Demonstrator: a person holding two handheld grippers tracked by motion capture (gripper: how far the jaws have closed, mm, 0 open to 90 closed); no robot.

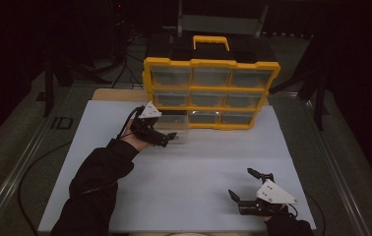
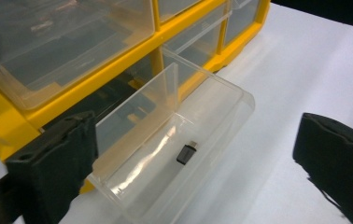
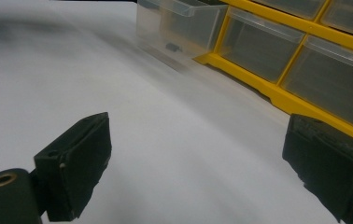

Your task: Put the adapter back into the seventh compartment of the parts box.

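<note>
High view: a yellow organiser (image 1: 211, 93) with rows of clear drawers stands at the far side of the white counter (image 1: 184, 172). Its lower-left drawer (image 1: 176, 125) is pulled well out, and the left gripper (image 1: 170, 136) sits just beside the drawer's front. The right gripper (image 1: 247, 184) rests near the counter's near right edge, well apart from the organiser.

Left gripper view: the fingers (image 2: 55, 163) stand wide apart and hold nothing. Between them lies the pulled-out drawer (image 2: 174, 149), and on its floor a small dark adapter-like part (image 2: 186, 153), lying loose.

Right gripper view: the fingers (image 3: 79, 161) are likewise spread wide and empty, above bare counter; the drawer (image 3: 184, 25) with the small part (image 3: 171, 46) inside appears far off.

Risks, as judged: the drawer seems to hang far out of its slot, so a push on its front could tip it or pull it free and spill the part. The part is small beside the broad fingers, which may pinch the thin clear wall instead or knock the part into a corner.
</note>
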